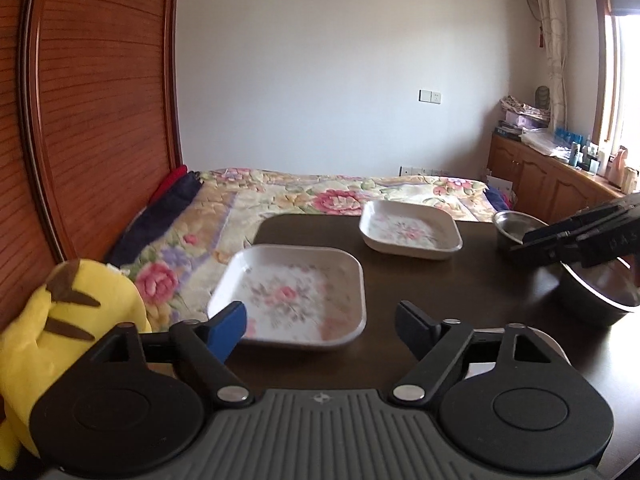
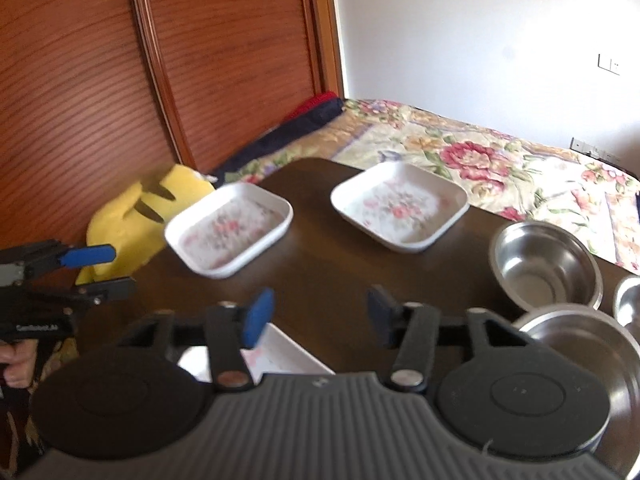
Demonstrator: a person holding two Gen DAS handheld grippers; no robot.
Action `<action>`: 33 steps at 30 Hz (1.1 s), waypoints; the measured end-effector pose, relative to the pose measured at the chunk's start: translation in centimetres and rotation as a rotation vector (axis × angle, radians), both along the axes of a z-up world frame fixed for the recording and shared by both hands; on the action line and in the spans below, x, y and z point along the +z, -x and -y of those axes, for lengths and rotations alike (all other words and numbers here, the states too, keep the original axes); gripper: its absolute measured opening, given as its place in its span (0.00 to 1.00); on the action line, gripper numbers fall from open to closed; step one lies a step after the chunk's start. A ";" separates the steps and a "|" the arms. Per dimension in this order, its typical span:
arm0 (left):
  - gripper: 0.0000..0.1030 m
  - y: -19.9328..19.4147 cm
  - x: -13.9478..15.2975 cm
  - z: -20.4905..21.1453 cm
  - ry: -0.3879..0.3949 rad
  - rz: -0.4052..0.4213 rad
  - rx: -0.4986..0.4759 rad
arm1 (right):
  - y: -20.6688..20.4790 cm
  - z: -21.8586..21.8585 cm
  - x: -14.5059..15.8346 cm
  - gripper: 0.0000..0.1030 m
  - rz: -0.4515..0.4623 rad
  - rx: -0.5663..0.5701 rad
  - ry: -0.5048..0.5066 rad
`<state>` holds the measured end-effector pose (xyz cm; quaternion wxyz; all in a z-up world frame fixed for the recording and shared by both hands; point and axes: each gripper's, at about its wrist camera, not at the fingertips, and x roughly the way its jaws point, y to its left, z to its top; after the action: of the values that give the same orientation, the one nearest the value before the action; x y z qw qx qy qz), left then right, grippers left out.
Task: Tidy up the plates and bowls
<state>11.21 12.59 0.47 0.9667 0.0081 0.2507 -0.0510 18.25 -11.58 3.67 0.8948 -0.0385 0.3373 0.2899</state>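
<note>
Two white square plates with a pink flower print lie on the dark table [image 2: 328,276]: a near one [image 1: 296,296] and a far one [image 1: 410,230]. My left gripper [image 1: 320,320] is open, its fingertips level with the near plate's front edge and not touching it. In the right wrist view the same plates sit at left [image 2: 228,236] and centre [image 2: 400,206]. My right gripper [image 2: 320,316] is open over bare table and holds nothing. Part of another white plate [image 2: 280,354] shows under it. Three steel bowls stand to its right: [image 2: 546,264], [image 2: 584,344], [image 2: 630,300].
A yellow plush toy [image 1: 60,320] leans at the table's left edge. Behind the table lies a bed with a floral cover [image 1: 320,196], beside a wooden wardrobe [image 1: 100,120]. The right gripper [image 1: 528,242] reaches in over a large steel bowl [image 1: 592,292]. A hand [image 2: 16,364] holds the left gripper [image 2: 104,272].
</note>
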 end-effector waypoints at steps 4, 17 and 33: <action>1.00 -1.7 0.5 -1.3 -0.012 0.013 0.004 | -0.7 -1.4 0.0 0.66 -0.006 0.023 -0.020; 1.00 -7.5 0.2 -5.2 -0.015 -0.008 -0.008 | -3.0 -6.0 -0.8 0.86 -0.030 0.027 -0.021; 0.79 -12.6 -2.7 -8.6 0.024 -0.125 -0.060 | -6.4 -10.6 -3.4 0.79 -0.117 0.015 0.013</action>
<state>23.85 21.19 -2.25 0.9472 0.0008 0.3097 -0.0835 24.62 -0.99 0.24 0.8710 -0.0298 0.3907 0.2964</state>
